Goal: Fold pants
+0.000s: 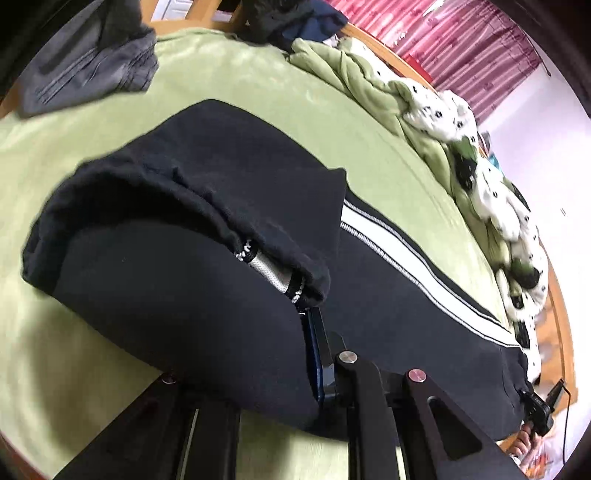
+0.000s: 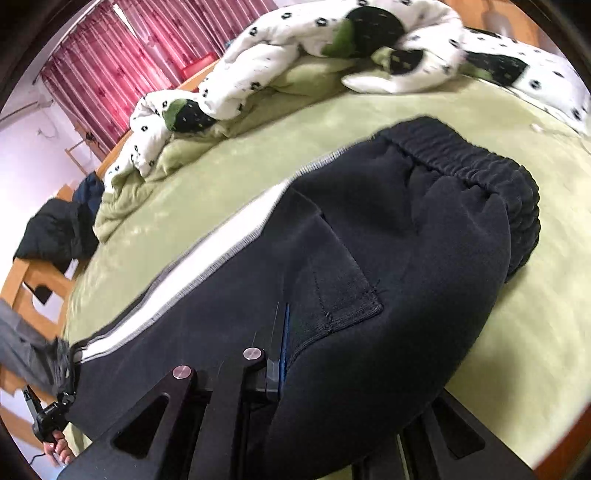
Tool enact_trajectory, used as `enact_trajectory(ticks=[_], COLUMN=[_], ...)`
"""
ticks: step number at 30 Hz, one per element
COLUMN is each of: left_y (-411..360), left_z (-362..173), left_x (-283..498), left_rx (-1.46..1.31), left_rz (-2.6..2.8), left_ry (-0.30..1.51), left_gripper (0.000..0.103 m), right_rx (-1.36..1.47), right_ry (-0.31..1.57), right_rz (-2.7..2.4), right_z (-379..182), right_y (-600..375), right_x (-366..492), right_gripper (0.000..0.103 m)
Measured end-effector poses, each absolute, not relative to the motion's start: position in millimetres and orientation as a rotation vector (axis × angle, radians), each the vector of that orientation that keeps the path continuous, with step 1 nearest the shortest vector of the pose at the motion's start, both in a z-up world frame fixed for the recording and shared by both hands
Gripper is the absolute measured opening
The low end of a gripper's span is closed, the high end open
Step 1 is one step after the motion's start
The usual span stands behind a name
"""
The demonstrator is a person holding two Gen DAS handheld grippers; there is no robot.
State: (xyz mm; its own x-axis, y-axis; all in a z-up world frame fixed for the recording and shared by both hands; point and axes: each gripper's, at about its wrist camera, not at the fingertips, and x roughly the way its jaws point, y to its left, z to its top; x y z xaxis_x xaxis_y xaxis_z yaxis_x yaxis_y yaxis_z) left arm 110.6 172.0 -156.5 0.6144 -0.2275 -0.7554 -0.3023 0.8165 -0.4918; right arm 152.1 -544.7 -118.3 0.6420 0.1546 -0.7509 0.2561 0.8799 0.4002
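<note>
One pair of black pants (image 1: 207,221) lay stretched across a green bedsheet (image 1: 258,96), fleecy and dark, with a broad white side stripe (image 1: 406,258) edged in grey stitching running along the leg.

At the left end, the left gripper (image 1: 312,325) was clamped narrow on the cuff end; the fabric draped over its fingers and hid one of them, and a silver band with black-and-white trim (image 1: 269,273) showed inside the gathered hem. Only this view showed one grey garment (image 1: 88,66) lying apart at the far left of the bed, and dark clothes (image 1: 295,18) heaped by the wooden headboard. The right gripper appeared here small, at the far right edge of the pants, with part of a hand beneath it.

At the right end, the right gripper (image 2: 280,354) was pinched shut on the pants just below a stitched back pocket (image 2: 343,280). Only this view showed the pocket and the ribbed elastic waistband (image 2: 480,170), which curled over towards the sheet.

Both views took in one rumpled white quilt with black spots (image 2: 280,48), green on its underside, bunched along the far side, and red curtains (image 2: 110,59) behind it. Two grippers, both holding the one pair.
</note>
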Motion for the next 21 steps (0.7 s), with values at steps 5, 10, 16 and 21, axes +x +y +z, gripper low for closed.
enact_trajectory(ticks=[5, 10, 16, 21], left_y=[167.3, 164.5, 172.7, 175.4], left_z=[-158.0, -132.1, -106.3, -94.4], left_x=[92.6, 54.1, 28.9, 32.9], left_rx=[-0.583, -0.45, -0.407, -0.461], left_rz=[0.096, 0.127, 0.22, 0.227], left_ry=[0.959, 0.938, 0.877, 0.837], left_gripper=[0.037, 0.062, 0.065, 0.065], right_rx=[0.519, 0.527, 0.599, 0.662], right_ry=[0.957, 0.816, 0.729, 0.778], right_rz=[-0.08, -0.09, -0.193, -0.326], right_z=[-154.1, -135.5, -119.9, -138.0], right_y=[-550.8, -573.6, -620.6, -643.9], right_x=[119.4, 67.9, 88.7, 138.4], right_gripper=[0.031, 0.045, 0.069, 0.085])
